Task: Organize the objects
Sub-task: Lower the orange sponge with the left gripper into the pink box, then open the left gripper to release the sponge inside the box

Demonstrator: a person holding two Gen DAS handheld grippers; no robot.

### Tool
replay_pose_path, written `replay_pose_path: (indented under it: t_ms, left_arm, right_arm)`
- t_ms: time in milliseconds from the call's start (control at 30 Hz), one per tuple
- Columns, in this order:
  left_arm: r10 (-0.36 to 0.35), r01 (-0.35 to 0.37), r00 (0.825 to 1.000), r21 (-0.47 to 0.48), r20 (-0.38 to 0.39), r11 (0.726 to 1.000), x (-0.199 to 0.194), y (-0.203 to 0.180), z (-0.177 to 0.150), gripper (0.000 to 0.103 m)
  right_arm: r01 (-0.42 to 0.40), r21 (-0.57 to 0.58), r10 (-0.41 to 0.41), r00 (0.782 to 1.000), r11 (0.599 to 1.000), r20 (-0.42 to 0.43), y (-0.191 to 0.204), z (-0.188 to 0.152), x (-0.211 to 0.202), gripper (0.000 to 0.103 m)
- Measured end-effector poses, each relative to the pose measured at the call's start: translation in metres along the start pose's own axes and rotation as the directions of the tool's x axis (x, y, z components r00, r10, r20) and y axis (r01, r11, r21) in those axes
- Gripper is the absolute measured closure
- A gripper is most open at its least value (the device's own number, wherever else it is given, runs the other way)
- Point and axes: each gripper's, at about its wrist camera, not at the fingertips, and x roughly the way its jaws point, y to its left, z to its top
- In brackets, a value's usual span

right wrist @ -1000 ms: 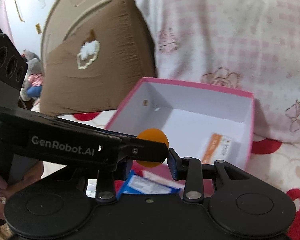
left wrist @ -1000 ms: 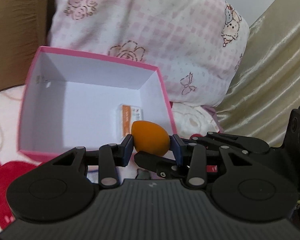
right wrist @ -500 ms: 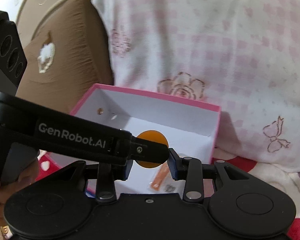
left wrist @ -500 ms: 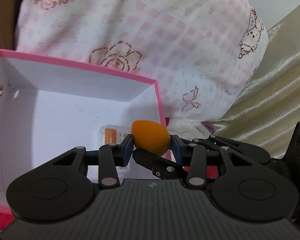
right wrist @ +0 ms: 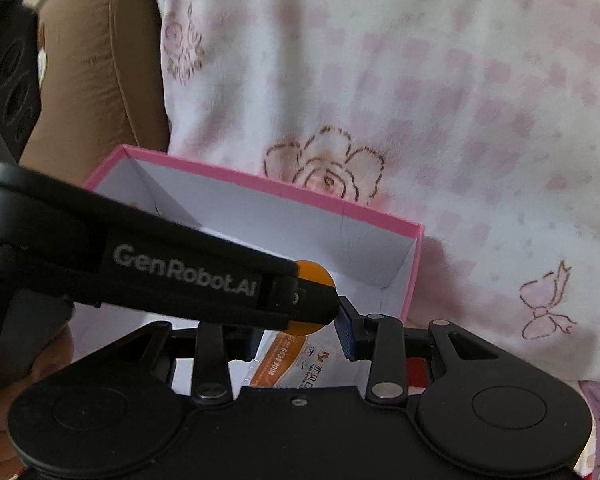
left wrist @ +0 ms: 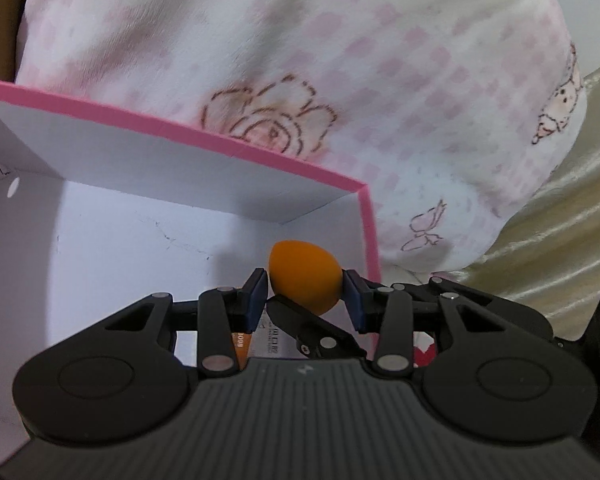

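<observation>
my left gripper (left wrist: 305, 295) pinches an orange egg-shaped sponge (left wrist: 305, 276), one blue pad (left wrist: 257, 293) pressed on each side of it. in the left wrist view the sponge hangs above the open pink box (left wrist: 168, 128), near the box's right wall and over its white floor. under the sponge, on the floor of the box, lies a flat packet (left wrist: 274, 340) with an orange stripe and small print; only a strip of it shows between my fingers.

in the right wrist view my left gripper (right wrist: 300, 300) reaches in from the left, and the sponge (right wrist: 314, 272) sits at its tip, mostly covered by the black finger. my right gripper (right wrist: 300, 330) is spread, with the sponge and the left tip sitting in the gap between its pads; the right pad (right wrist: 346, 332) is just beside the sponge, though i cannot tell whether it touches. the same packet (right wrist: 296, 364) lies below in the box (right wrist: 260, 188).

a pink checked pillow (left wrist: 340, 80) with rose and bow drawings stands right behind the box, and a brown cushion (right wrist: 96, 80) leans to its left. glossy cream fabric (left wrist: 572, 216) shows at the right edge of the left wrist view.
</observation>
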Motion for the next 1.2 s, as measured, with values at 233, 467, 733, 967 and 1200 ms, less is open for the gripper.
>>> replay_pose_path:
  t_ms: [233,467,733,967,1200]
  left_arm:
    - [0.008,-0.009,1.0,0.012,0.02,1.0,0.013,0.004,-0.001,0.065]
    - [-0.004,0.004,0.999,0.009,0.043,1.0,0.02,0.008,0.002,0.066]
    - [0.058,-0.057,0.997,-0.012,0.055,0.998,0.029,0.011,0.003,0.064]
    - [0.15,-0.177,0.98,0.22,0.135,0.959,0.004,-0.017,-0.002,0.049]
    - [0.165,-0.182,0.983,0.255,0.085,0.95,-0.028,-0.022,-0.015,0.048]
  right_arm:
    - [0.045,-0.059,-0.046,0.999,0.997,-0.016,0.006,-0.002,0.014,0.061]
    - [0.061,-0.067,-0.063,0.998,0.996,-0.022,0.001,0.005,0.022,0.06]
    - [0.069,-0.079,-0.071,0.997,0.994,-0.023,0.002,0.005,0.032,0.059]
    - [0.056,-0.056,-0.057,0.998,0.997,-0.011,-0.003,0.001,0.009,0.05]
    - [-0.027,0.045,0.026,0.999,0.999,0.031,-0.016,-0.015,-0.041,0.05]
